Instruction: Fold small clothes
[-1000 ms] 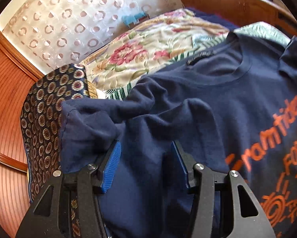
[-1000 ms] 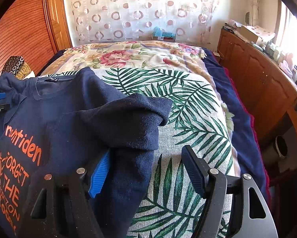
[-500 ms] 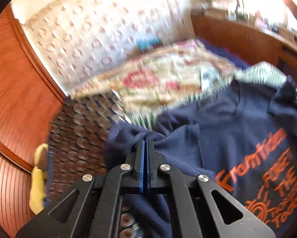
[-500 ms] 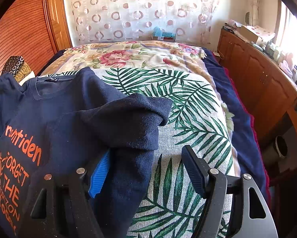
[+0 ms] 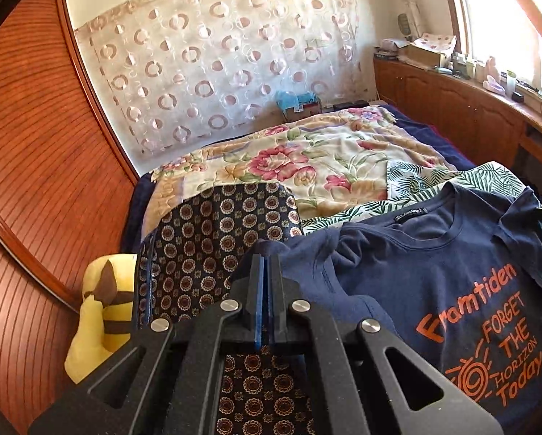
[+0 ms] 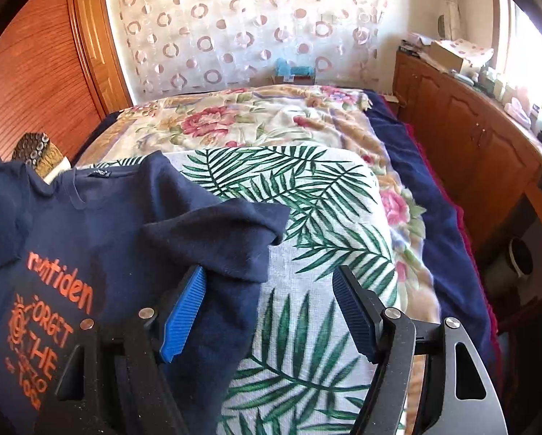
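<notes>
A navy t-shirt (image 5: pixel 434 282) with orange print lies face up on a palm-leaf cloth (image 6: pixel 325 224) on the bed. My left gripper (image 5: pixel 267 259) is shut on the shirt's left sleeve edge (image 5: pixel 307 250) and holds it raised over a dark patterned cushion. In the right wrist view the shirt (image 6: pixel 100 232) fills the left side. Its right sleeve (image 6: pixel 231 232) lies folded in front of my right gripper (image 6: pixel 271 290), which is open, with the sleeve cloth against its left blue pad (image 6: pixel 184 311).
A dark patterned cushion (image 5: pixel 213 239) and a yellow plush toy (image 5: pixel 97 311) sit at the bed's left edge by the wooden wardrobe (image 5: pixel 28 152). A floral blanket (image 5: pixel 307 159) covers the far bed. A wooden cabinet (image 6: pixel 488 152) runs along the right.
My left gripper has shut on the left sleeve and lifted it, tilting up and to the left. The right gripper has not moved.
</notes>
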Motion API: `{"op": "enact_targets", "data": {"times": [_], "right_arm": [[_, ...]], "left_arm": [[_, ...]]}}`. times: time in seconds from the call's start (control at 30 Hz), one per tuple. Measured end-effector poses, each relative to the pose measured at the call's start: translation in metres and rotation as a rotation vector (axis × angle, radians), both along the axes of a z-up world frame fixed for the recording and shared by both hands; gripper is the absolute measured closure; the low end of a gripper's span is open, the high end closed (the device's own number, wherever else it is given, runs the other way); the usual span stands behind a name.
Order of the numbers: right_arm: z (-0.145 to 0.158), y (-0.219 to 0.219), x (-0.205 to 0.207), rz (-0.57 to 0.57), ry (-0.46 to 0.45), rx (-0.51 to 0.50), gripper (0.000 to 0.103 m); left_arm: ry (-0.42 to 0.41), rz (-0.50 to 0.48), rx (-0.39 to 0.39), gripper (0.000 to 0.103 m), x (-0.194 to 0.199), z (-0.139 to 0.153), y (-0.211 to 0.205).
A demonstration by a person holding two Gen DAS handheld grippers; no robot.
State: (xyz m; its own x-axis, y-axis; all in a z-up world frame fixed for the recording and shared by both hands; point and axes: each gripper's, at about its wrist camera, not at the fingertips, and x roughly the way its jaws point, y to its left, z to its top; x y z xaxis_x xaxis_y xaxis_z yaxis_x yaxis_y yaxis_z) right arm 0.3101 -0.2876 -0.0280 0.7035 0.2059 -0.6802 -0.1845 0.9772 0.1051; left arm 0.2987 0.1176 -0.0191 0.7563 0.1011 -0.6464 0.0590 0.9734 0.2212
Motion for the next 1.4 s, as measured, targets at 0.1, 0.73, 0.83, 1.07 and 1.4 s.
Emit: {"op": "enact_targets", "data": {"times": [0.1,0.73,0.83,1.07,1.4], "right_arm": [[-0.004,0.000,0.007,0.014,0.045,0.000,0.029],[0.074,0.032,-0.061,0.199,-0.230,-0.012,0.096],[0.089,0.036,-0.099,0.220,-0.282,-0.011,0.096],[0.098,0.033,-0.187,0.277,-0.334,-0.030,0.096],[0.086,0.005,-0.313,0.350,-0.286,-0.018,0.096]], "left_arm": [[-0.009,-0.006,-0.030,0.100,-0.004,0.001,0.001],[-0.125,-0.159,-0.141,0.101,-0.108,0.047,-0.034],[-0.155,-0.174,-0.158,0.101,-0.139,0.053,-0.036],[-0.194,-0.184,-0.183,0.101,-0.206,0.056,-0.032],[-0.127,-0.129,-0.250,0.101,-0.306,0.006,-0.017]]}}
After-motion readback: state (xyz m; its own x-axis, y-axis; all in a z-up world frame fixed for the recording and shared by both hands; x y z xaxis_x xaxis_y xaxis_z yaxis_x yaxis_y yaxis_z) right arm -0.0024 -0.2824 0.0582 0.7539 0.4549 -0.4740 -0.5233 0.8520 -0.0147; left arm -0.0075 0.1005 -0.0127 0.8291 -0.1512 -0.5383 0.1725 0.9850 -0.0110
